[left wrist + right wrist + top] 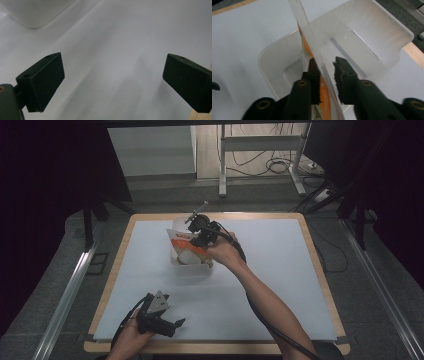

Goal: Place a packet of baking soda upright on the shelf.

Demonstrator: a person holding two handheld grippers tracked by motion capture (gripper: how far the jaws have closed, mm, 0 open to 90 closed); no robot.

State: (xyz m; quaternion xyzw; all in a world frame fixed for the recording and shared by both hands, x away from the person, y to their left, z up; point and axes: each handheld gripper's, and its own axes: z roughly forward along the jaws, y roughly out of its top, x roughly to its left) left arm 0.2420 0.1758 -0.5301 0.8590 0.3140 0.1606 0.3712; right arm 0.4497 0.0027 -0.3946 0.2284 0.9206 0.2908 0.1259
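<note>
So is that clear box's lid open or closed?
Open. The lid stands up on edge above the clear box, and the right claw has its jaws on either side of it.

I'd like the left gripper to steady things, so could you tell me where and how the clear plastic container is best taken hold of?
I would grip the clear plastic container by its near wall, coming from above with one jaw inside and one outside. The rim is open upward and that wall looks thin and upright. The right gripper already straddles the lid further back, and the left gripper sits open at the table's near edge.
</note>
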